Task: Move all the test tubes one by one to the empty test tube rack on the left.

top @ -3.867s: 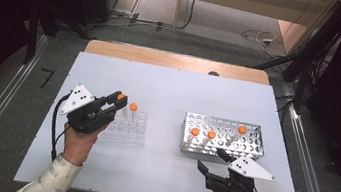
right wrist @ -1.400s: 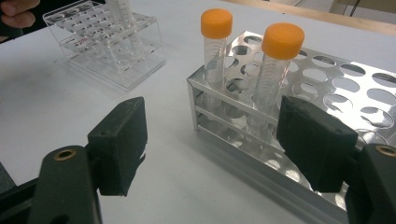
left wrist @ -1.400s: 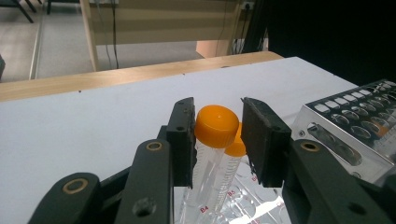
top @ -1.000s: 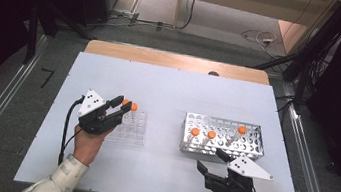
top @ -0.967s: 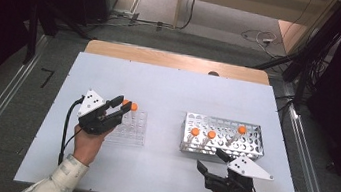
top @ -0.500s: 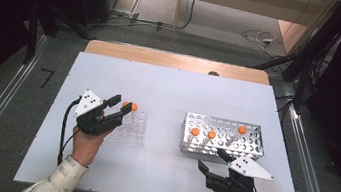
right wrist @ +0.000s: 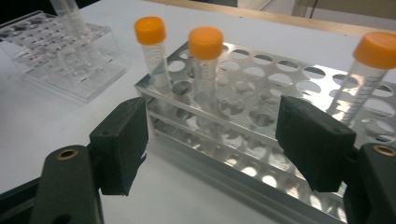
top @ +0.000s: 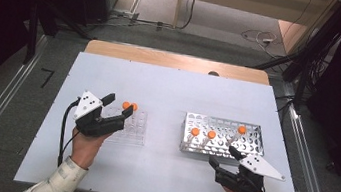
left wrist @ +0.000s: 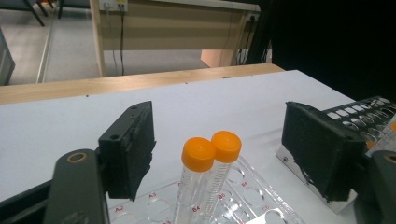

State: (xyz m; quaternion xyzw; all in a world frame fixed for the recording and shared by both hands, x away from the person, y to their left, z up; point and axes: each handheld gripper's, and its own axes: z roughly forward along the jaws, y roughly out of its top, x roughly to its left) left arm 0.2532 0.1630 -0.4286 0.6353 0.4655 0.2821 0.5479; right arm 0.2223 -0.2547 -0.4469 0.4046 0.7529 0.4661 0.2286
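Left tongs: jaws spread wide, gripping nothing; held over the near-left part of the clear rack.
Orange-capped tubes: two, upright and touching, seated in the clear rack; in the left gripper view they stand between the spread jaws and just ahead of them, clear of both.
Right tongs: jaws spread wide, gripping nothing; held low at the near edge of the metal rack.
Metal rack tubes: three orange-capped tubes upright in the metal rack, just beyond the right jaws.
Tabletop: white; clear rack at left, metal rack at right, well apart.
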